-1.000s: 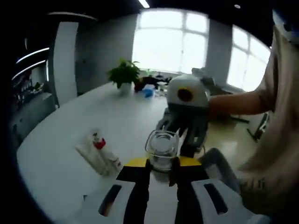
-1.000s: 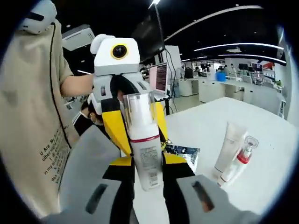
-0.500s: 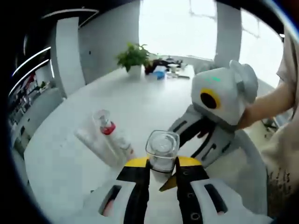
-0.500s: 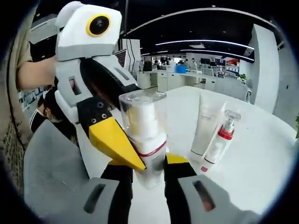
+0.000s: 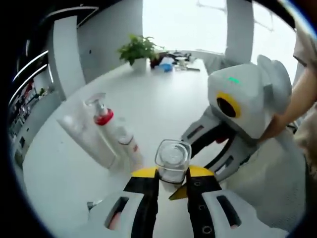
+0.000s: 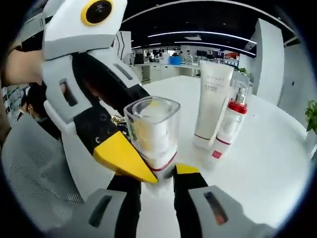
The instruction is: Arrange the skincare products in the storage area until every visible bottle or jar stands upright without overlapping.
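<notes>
A foam pump bottle with a clear cap (image 6: 151,136) is held above the white table (image 6: 267,148), pinched between both tools at once. The jaws of the right gripper (image 6: 151,181) are closed on its lower body, and the yellow-tipped jaws of the left gripper (image 5: 171,177) are closed on the same bottle (image 5: 172,158) just under the cap. In the left gripper view the right gripper (image 5: 237,114) is seen reaching in from the right.

Just beyond, a white tube (image 6: 210,101) stands on its cap on the table, and a red-collared pump bottle (image 6: 230,124) stands touching or just beside it; neither is lying down. In the left gripper view the same pump bottle (image 5: 106,126) and tube (image 5: 81,136) are seen close together.

Two products are judged already placed upright. The held bottle is judged not yet set down; a free spot near the pair, without overlap, remains to be found. Whether other products are left cannot be told.
</notes>
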A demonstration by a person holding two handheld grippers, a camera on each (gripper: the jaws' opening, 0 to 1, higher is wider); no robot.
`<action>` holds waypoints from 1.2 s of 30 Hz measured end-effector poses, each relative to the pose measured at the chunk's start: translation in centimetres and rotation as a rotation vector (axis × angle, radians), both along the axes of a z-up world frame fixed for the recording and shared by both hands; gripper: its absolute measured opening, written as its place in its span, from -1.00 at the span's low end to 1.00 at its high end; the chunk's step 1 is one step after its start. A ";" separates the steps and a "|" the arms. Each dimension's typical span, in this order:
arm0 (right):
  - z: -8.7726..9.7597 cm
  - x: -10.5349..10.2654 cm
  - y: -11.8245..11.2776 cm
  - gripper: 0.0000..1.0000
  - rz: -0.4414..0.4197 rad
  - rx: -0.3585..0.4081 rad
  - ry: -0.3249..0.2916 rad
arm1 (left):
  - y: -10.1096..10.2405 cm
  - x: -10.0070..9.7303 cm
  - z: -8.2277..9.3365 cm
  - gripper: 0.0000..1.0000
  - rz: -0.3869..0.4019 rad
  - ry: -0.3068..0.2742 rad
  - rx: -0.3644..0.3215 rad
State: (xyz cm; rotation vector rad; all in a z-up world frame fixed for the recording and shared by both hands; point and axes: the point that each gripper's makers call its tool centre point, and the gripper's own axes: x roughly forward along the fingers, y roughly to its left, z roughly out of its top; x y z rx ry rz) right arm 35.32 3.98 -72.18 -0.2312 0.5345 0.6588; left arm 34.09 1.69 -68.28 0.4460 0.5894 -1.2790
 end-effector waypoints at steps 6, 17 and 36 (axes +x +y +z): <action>-1.7 0.3 -0.2 -0.52 -0.025 -0.003 0.041 | -0.3 0.2 -1.6 -0.65 -0.021 0.002 0.027; -3.0 0.5 -0.3 -0.51 -0.032 -0.019 0.059 | -0.3 0.5 -2.8 -0.65 -0.046 0.002 0.043; -3.5 0.0 -2.9 -0.27 -0.137 0.026 0.116 | -0.7 3.9 -2.9 -0.65 -0.080 -0.035 0.006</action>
